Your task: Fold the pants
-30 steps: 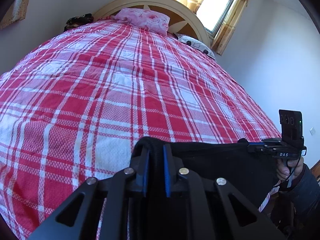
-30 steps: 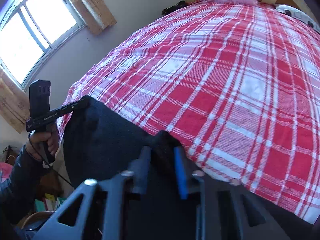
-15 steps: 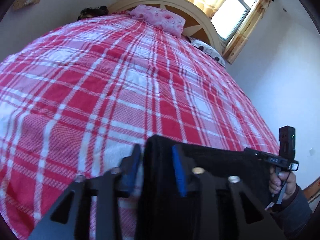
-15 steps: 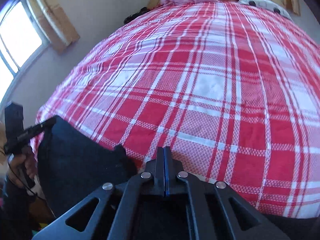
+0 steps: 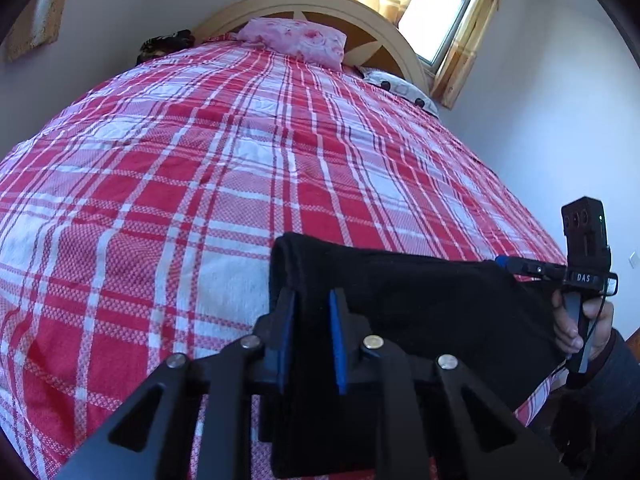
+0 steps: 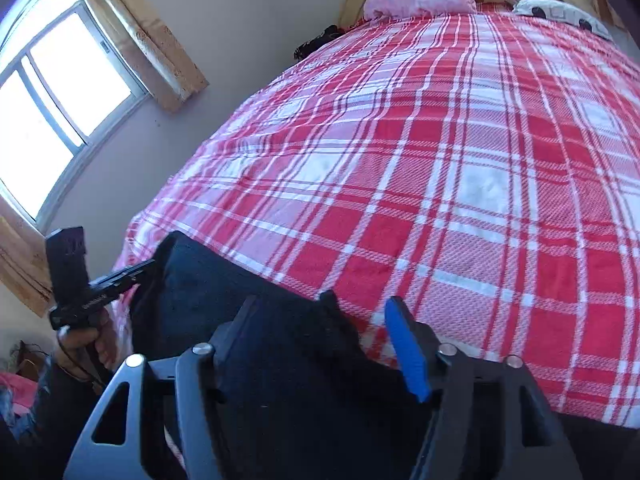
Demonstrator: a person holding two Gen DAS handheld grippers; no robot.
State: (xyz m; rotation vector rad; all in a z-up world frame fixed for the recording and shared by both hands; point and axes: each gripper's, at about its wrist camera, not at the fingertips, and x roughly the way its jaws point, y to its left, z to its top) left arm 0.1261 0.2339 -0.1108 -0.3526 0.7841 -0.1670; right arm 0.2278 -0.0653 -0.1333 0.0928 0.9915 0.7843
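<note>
Black pants (image 5: 420, 304) hang stretched between my two grippers over the near edge of a red plaid bed (image 5: 240, 168). My left gripper (image 5: 310, 300) has its blue-padded jaws closed on a thick fold of the pants' left corner. In the right wrist view my right gripper (image 6: 324, 312) stands wide open around the pants' (image 6: 256, 320) right corner, the cloth lying against its left finger (image 6: 244, 312). Each gripper shows in the other's view: the right one (image 5: 516, 266) at the cloth's far corner, the left one (image 6: 136, 272) likewise.
A pink pillow (image 5: 294, 38) and a white patterned pillow (image 5: 400, 88) lie by the wooden headboard (image 5: 320, 4). Dark clothing (image 5: 164, 42) sits at the bed's far left corner. Windows with curtains (image 5: 436, 4) are behind and beside the bed (image 6: 52, 92).
My right gripper was shut on the pants half a second ago and has opened wide. The left gripper still holds its corner. Both views tilted slightly.
</note>
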